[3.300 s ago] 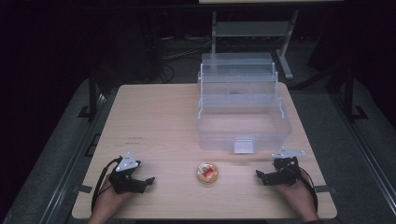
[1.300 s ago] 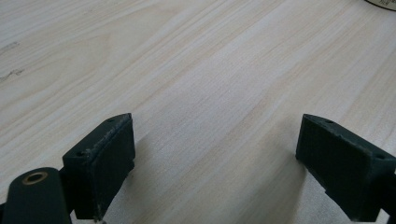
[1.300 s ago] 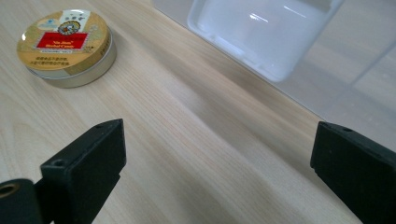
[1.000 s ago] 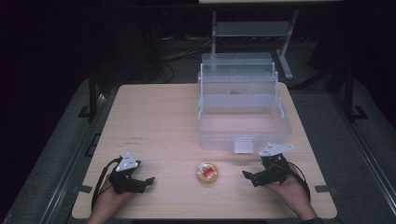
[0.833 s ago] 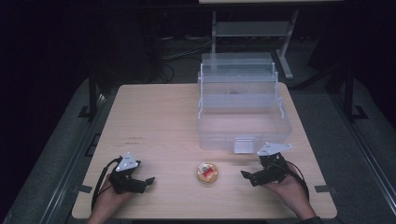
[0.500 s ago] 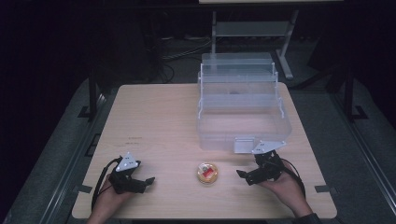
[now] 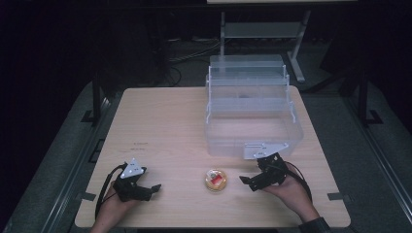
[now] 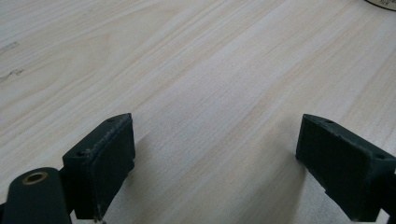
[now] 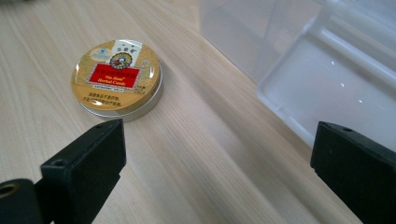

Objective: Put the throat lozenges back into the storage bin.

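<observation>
A small round gold tin (image 7: 215,179) with a red label lies flat on the wooden table (image 7: 165,126) near its front edge; the right gripper view shows it close ahead, the tin (image 9: 117,82) lying left of centre. My right gripper (image 7: 247,181) is open just to the tin's right, its jaws wide apart and pointing toward it, nothing between them (image 9: 217,163). My left gripper (image 7: 154,188) rests at the front left, open over bare wood (image 8: 215,154), well apart from the tin.
A clear plastic tiered box (image 7: 250,109) stands open on the table's right half, its front wall just behind my right gripper; its corner (image 9: 322,70) shows at the right in the right gripper view. A metal stand (image 7: 262,29) is beyond the table.
My right gripper has moved left along the front of the table, closing in on the tin. The left gripper and the tin have stayed put.
</observation>
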`<move>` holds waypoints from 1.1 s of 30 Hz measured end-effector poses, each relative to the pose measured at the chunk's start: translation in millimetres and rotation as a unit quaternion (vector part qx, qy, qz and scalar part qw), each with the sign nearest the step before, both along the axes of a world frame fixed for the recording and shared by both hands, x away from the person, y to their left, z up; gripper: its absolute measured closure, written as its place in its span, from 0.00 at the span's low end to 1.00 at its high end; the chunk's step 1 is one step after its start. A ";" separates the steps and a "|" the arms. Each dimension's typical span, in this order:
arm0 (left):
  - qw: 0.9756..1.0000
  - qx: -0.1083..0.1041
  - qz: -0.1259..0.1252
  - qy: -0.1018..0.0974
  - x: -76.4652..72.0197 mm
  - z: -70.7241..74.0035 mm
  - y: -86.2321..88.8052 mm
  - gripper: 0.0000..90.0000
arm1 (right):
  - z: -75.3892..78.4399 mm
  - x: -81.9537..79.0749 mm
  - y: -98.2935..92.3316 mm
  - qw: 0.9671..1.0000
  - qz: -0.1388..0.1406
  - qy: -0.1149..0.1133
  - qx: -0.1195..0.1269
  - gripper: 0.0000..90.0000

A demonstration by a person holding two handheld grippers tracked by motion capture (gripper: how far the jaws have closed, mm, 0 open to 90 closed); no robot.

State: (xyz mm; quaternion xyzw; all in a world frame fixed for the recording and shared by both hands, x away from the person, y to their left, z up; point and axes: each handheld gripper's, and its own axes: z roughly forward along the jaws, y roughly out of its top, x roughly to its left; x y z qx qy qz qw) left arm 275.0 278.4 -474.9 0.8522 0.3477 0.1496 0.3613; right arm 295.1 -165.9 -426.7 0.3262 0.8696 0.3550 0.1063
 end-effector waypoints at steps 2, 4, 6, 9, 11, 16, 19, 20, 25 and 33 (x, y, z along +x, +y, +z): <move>1.000 0.000 0.000 0.000 0.0 0.0 0.0 0.12 | 0.7 0.9 2.0 1.000 0.003 0.000 -0.001 0.03; 1.000 0.000 0.000 0.000 0.0 0.0 0.0 0.12 | 1.7 1.6 4.4 1.000 0.006 0.002 -0.003 0.03; 1.000 0.000 0.000 0.000 0.0 0.0 0.0 0.12 | 2.0 2.7 6.6 1.000 0.009 0.006 0.001 0.03; 1.000 -0.001 0.001 0.000 -0.1 -0.1 -0.2 0.12 | 2.6 4.1 10.9 1.000 0.015 0.009 -0.004 0.03; 1.000 -0.001 0.001 0.000 -0.1 -0.1 -0.2 0.12 | 4.0 5.2 14.2 1.000 0.020 0.012 -0.006 0.03; 1.000 -0.001 0.001 0.000 0.0 0.0 -0.1 0.12 | 7.0 9.0 22.2 0.999 0.030 0.015 -0.012 0.03; 1.000 0.000 0.001 0.001 0.0 0.1 -0.1 0.12 | 7.4 10.4 24.9 0.999 0.034 0.019 -0.012 0.03; 1.000 0.000 0.001 0.001 -0.1 0.1 -0.1 0.12 | 7.4 11.1 27.1 0.999 0.038 0.020 -0.018 0.03; 1.000 0.001 0.000 0.001 0.0 0.2 0.1 0.12 | 8.7 13.5 35.6 0.998 0.048 0.025 -0.024 0.03; 1.000 0.001 0.000 0.001 0.0 0.2 0.1 0.12 | 12.1 18.0 49.0 0.997 0.062 0.028 -0.032 0.03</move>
